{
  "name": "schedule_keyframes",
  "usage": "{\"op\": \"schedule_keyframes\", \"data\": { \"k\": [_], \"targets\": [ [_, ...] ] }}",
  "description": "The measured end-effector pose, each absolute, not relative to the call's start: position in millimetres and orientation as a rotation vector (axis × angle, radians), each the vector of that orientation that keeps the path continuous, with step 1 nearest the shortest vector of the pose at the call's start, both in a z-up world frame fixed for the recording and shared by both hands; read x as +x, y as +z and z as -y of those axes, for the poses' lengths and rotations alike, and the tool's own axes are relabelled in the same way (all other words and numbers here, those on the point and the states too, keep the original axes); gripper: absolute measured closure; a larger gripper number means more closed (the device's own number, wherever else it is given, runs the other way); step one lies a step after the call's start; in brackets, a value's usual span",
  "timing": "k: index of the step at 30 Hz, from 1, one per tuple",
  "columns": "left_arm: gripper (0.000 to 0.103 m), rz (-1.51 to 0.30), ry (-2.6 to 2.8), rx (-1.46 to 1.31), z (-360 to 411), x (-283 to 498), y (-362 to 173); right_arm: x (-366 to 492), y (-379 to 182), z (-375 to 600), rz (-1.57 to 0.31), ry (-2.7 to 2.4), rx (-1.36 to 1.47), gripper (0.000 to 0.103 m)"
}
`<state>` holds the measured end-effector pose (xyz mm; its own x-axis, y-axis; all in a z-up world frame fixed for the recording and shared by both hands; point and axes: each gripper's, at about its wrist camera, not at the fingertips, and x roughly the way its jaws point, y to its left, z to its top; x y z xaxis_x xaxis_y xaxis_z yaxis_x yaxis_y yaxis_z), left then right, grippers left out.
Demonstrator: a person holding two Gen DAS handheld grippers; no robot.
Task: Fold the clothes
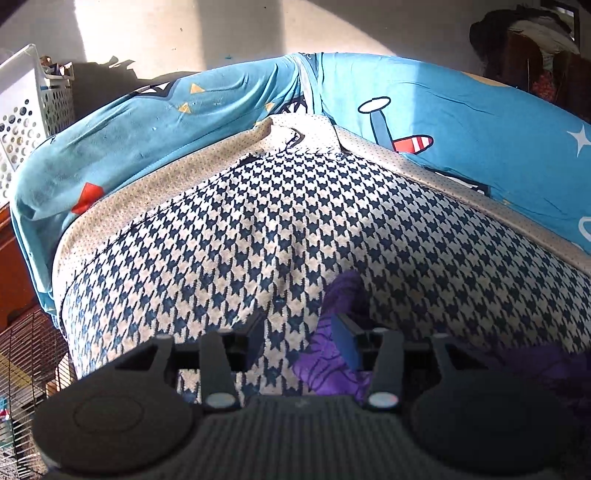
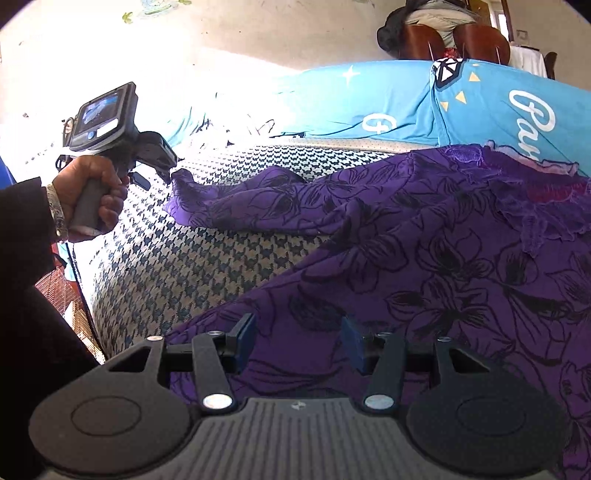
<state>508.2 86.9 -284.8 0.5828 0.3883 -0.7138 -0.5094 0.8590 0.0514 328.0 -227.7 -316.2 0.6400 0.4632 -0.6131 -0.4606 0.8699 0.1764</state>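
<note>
A purple garment with a black flower print (image 2: pixel 424 240) lies spread on a blue-and-white houndstooth cover (image 2: pixel 177 266). One narrow end of it, like a sleeve (image 2: pixel 207 199), stretches left. My right gripper (image 2: pixel 298 343) hovers over the garment's near part, open, with flat cloth showing in the gap. A hand (image 2: pixel 96 192) holds my left gripper (image 2: pixel 155 173) right at the tip of that sleeve. In the left wrist view the left gripper (image 1: pixel 300 341) is open. The purple cloth (image 1: pixel 332 362) lies against its right finger (image 1: pixel 345 343), and houndstooth cover (image 1: pixel 258 229) shows between the pads.
Blue printed bedding (image 1: pixel 461 122) is piled along the far side of the cover. A white perforated basket (image 1: pixel 29 114) stands at the left by the wall. At the far right a brown chair (image 2: pixel 443 33) carries clothes. The cover's left edge drops toward the floor.
</note>
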Motion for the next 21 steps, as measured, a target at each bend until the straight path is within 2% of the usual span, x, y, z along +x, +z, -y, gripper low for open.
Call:
{"op": "schedule_keyframes", "data": {
  "k": [2,3,9,11,14,15,16,17,18,19,21],
  "targets": [
    [0.031,-0.782,0.496,-0.221,-94.6,509.3,-283.5,327.6,-318.1,225.4,-0.708,0.531,-0.009,0.052],
    [0.028,-0.782,0.477,-0.242,-96.3,509.9,-283.1,327.2,-319.4,224.3,-0.711,0.532,-0.020,0.052],
    [0.015,-0.839,0.387,-0.195,-77.5,514.9,-292.9,328.8,-325.0,221.0,-0.727,0.537,-0.045,0.052],
    [0.007,-0.844,0.381,-0.154,-68.9,515.3,-294.6,329.5,-326.5,220.3,-0.734,0.538,-0.046,0.052],
    [0.007,-0.884,0.395,-0.069,-54.5,520.3,-304.0,329.3,-328.1,219.1,-0.740,0.545,-0.054,0.052],
    [0.009,-0.897,0.398,-0.053,-51.5,522.5,-308.2,329.1,-328.5,218.7,-0.740,0.546,-0.058,0.052],
    [0.019,-0.917,0.395,-0.041,-49.3,525.1,-313.2,329.1,-328.5,218.4,-0.740,0.547,-0.060,0.052],
    [0.041,-0.938,0.391,-0.031,-47.3,527.5,-318.4,329.1,-328.6,218.4,-0.740,0.547,-0.062,0.052],
    [0.052,-0.960,0.387,-0.029,-46.2,528.9,-323.9,329.2,-328.7,218.4,-0.739,0.548,-0.064,0.052],
    [0.069,-0.968,0.377,-0.037,-45.2,528.6,-327.8,329.3,-328.7,218.2,-0.738,0.547,-0.067,0.052],
    [0.079,-0.956,0.367,-0.011,-38.6,526.3,-330.6,329.5,-328.7,218.1,-0.736,0.546,-0.072,0.052]
  ]
}}
